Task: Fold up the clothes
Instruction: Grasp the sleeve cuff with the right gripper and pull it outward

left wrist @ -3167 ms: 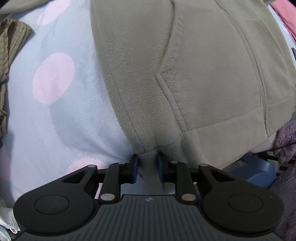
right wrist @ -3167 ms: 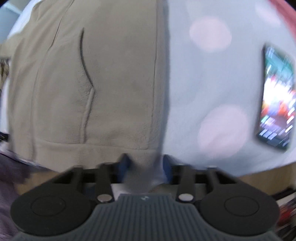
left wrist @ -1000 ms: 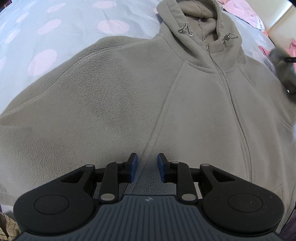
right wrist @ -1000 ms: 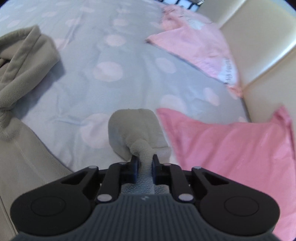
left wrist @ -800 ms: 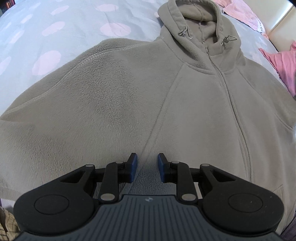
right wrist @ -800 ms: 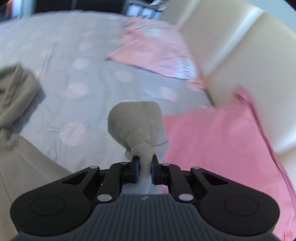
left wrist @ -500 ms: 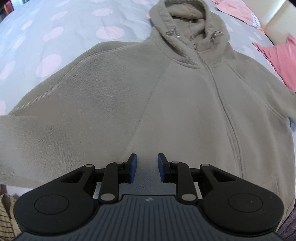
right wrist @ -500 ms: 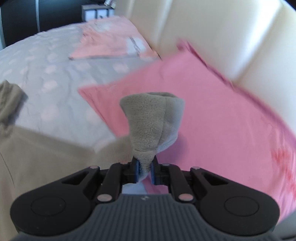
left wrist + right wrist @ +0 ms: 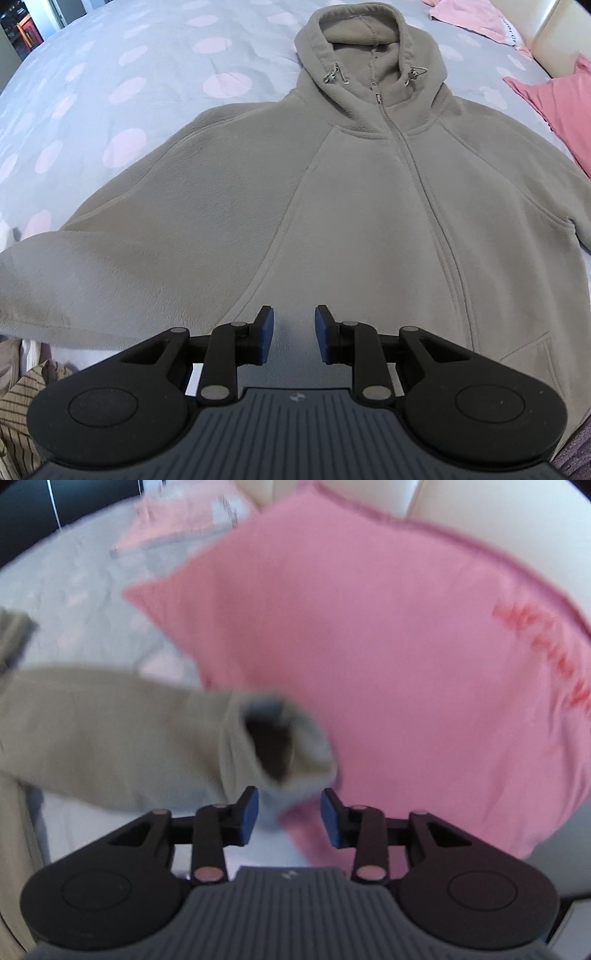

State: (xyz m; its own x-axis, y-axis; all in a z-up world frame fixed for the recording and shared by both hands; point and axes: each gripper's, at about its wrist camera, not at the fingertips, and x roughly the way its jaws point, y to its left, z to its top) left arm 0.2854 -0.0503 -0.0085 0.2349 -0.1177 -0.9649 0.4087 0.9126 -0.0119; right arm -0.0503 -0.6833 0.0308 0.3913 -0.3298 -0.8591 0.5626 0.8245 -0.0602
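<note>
A grey-green fleece hoodie (image 9: 369,206) lies flat and face up on a grey bedspread (image 9: 110,74) dotted with pink circles. Its long axis runs from the hem, nearest the left gripper (image 9: 291,334), up the zip to the hood (image 9: 364,48), which points away from the camera. The 2 sleeves spread out sideways from the body, roughly across that axis.

The left gripper hangs over the hoodie's lower front with its 2 blue pads (image 9: 266,330) spread apart and nothing between them.

In the right wrist view, which is blurred, the hoodie's sleeve (image 9: 129,734) stretches out from the body side and ends in an open cuff (image 9: 280,746) that faces the camera, just ahead of the right gripper (image 9: 289,818). That gripper's jaws are parted, and the cuff is not pinched. The cuff lies at the edge of a pink garment (image 9: 388,664) spread beyond the sleeve, with a cream padded headboard (image 9: 480,513) behind it.

Another pale pink cloth (image 9: 476,18) lies beside the hood. A brown striped fabric (image 9: 18,413) shows below the hoodie's other sleeve.
</note>
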